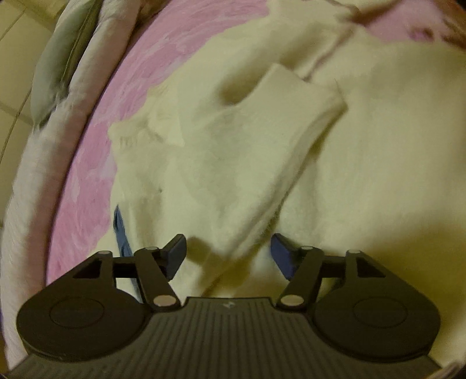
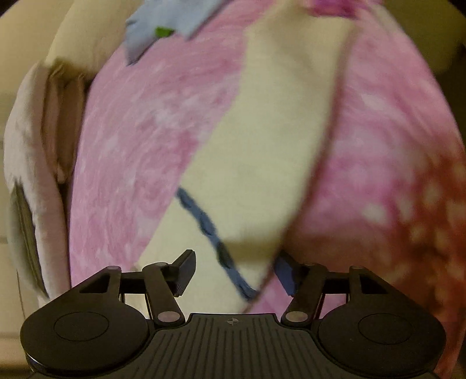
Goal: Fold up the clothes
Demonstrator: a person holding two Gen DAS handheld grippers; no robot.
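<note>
A cream fleece garment [image 1: 335, 163] lies spread on a pink bedspread [image 1: 96, 163]. One sleeve [image 1: 262, 151] is folded across its body. A blue trim [image 1: 121, 230] shows at its near left edge. My left gripper [image 1: 228, 256] is open just above the garment, with the sleeve's end between its jaws, not pinched. In the right wrist view the garment [image 2: 262, 145] runs as a long cream strip with a blue stitched edge [image 2: 212, 233]. My right gripper [image 2: 234, 272] is open over that end, holding nothing. Both views are blurred.
The pink bedspread [image 2: 131, 140] turns red with white spots at the right [image 2: 422, 233]. A light blue cloth [image 2: 166, 23] lies at the far end. A pale quilted edge [image 1: 38, 175] and a grey pillow [image 1: 55, 67] run along the left.
</note>
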